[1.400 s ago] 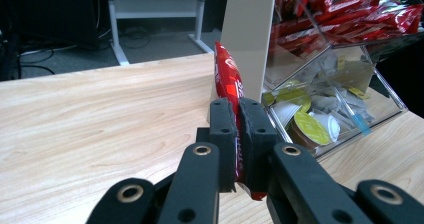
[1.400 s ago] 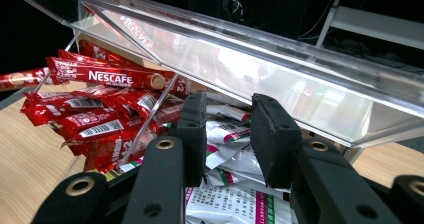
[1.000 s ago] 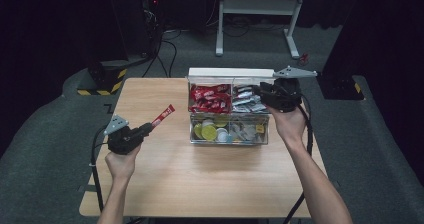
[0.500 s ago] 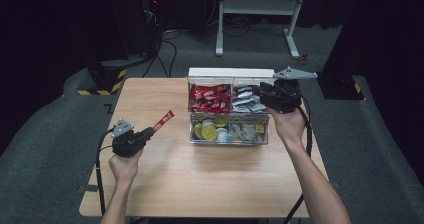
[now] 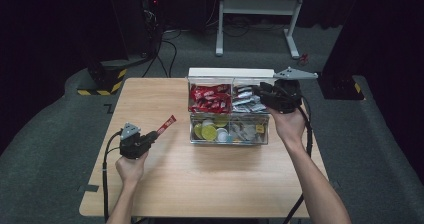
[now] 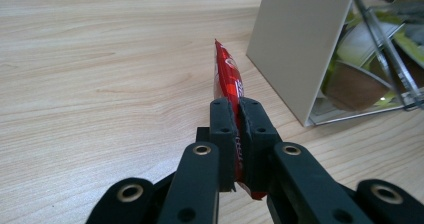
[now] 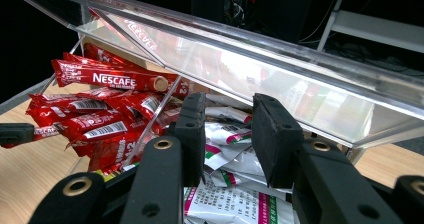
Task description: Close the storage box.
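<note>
My left gripper [image 5: 151, 135] is shut on the lower end of a red coffee stick sachet [image 5: 167, 124], low over the left part of the wooden table [image 5: 150, 94]. In the left gripper view the sachet [image 6: 227, 81] stands on edge between the pads [image 6: 222, 126] and points away toward the box's white side wall [image 6: 300, 44]. A clear compartment box [image 5: 227, 139] sits mid-table with its lid [image 5: 230, 73] raised. My right gripper [image 5: 261, 90] hovers at the back right compartment, jaws a little apart over white sachets [image 7: 225, 134], nothing pinched, in the right gripper view [image 7: 229, 104].
Red sticks [image 5: 209, 98] fill the back left compartment, and round capsules [image 5: 210, 131] lie in the front ones. The clear lid [image 7: 260, 54] slants just above my right jaws. A white stand [image 5: 260, 14] and a yellow-striped base [image 5: 105, 79] are on the floor behind.
My left gripper has sunk toward the table with the red sachet still in it. The right gripper has stayed at the box.
</note>
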The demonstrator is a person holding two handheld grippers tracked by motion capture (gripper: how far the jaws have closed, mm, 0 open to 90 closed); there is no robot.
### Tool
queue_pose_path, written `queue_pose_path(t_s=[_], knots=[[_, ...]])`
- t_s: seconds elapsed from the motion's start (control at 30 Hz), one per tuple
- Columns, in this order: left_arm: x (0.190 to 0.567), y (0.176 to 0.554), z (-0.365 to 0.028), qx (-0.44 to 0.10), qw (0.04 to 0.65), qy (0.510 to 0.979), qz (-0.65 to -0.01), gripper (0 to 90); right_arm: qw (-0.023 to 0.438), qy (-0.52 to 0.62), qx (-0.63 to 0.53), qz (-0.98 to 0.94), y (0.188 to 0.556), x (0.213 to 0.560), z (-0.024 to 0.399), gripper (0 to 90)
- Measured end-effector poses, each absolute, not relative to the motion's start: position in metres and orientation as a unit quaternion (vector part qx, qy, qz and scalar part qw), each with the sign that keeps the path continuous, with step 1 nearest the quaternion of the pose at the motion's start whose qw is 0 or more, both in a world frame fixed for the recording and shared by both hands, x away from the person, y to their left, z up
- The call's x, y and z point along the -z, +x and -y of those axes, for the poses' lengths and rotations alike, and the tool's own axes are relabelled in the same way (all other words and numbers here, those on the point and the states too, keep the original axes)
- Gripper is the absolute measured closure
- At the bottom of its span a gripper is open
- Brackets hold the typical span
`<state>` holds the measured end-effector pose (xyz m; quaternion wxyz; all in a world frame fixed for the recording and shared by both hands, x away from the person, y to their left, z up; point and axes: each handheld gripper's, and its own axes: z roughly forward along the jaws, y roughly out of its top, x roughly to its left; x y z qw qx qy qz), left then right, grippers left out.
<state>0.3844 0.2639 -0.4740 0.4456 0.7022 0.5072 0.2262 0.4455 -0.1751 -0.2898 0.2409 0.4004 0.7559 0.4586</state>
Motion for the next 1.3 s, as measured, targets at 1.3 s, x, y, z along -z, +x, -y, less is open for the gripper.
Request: queue_pose_path(t_s=[1.3], knots=[[0.505, 0.398, -0.243, -0.213, 0.387, 0.725, -0.528, 84.0, 0.246, 0.399, -0.462, -0.753, 0.442, 0.29, 0.175, 66.0]])
